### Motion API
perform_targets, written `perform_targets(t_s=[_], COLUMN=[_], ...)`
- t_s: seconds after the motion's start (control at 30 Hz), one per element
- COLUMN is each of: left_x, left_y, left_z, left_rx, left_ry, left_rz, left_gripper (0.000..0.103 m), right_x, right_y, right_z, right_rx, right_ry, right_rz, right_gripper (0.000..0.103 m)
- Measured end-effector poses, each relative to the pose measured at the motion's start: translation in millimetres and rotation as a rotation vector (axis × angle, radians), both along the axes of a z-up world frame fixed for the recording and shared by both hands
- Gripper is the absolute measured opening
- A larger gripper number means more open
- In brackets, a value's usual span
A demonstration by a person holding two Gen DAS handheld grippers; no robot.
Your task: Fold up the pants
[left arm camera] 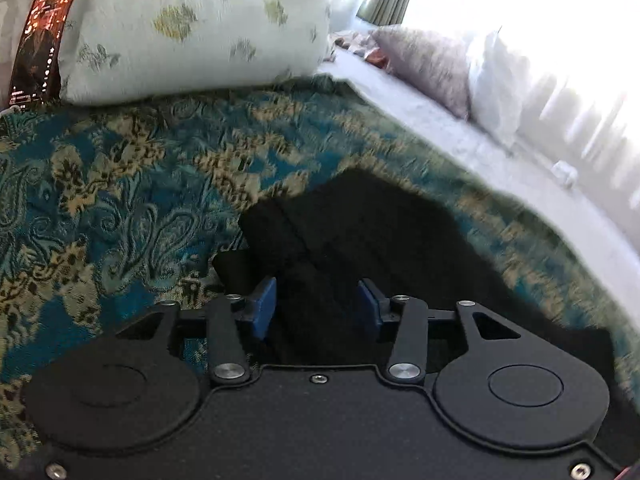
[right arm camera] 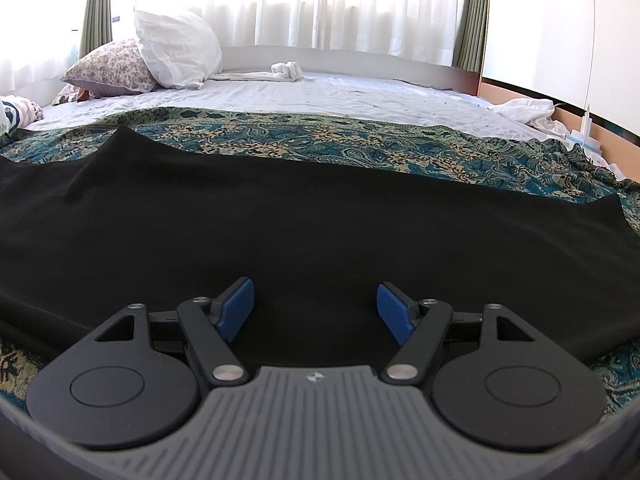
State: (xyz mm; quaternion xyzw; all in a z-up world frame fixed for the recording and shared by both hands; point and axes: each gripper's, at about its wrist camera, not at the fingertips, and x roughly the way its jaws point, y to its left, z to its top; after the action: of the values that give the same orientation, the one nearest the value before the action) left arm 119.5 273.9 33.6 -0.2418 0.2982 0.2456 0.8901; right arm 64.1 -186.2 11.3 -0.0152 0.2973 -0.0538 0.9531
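Black pants lie spread flat on a teal and gold patterned bedspread. My right gripper is open, its blue pads wide apart just above the black cloth, holding nothing. In the left wrist view the pants end in a bunched, folded edge. My left gripper has its blue pads apart with a ridge of black cloth between them; the pads do not press the cloth.
A pale floral pillow and a lit phone lie at the bedspread's far edge. A floral pillow, a white pillow and white cloths rest on the white sheet by curtained windows.
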Motion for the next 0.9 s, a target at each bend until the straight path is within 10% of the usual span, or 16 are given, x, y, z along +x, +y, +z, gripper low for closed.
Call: perform_targets(t_s=[0.1, 0.13, 0.23, 0.67, 0.9], left_x=[6, 5, -2, -7, -15], left_y=[-5, -5, -2, -11, -15], left_z=[-1, 1, 4, 1, 2], left_rx=[0.055, 0.068, 0.07, 0.234, 0.242], left_ry=[0.034, 0.037, 0.039, 0.17, 0.192], left_rz=[0.001, 0.023, 0.021, -0.021, -0.025], left_gripper=[0.038, 0.014, 0.007, 0.014, 0.021], right_x=[0, 0, 0, 1, -14], right_y=[0, 0, 0, 0, -41], right_z=[0, 0, 0, 5, 8], right_rx=[0.0, 0.001, 0.001, -0.017, -0.242], right_ry=[0.0, 0.0, -0.001, 0.036, 0.062], right_rz=[0.0, 0.0, 0.0, -0.011, -0.065], right_gripper=[0.08, 0.08, 0.08, 0.085, 0.091])
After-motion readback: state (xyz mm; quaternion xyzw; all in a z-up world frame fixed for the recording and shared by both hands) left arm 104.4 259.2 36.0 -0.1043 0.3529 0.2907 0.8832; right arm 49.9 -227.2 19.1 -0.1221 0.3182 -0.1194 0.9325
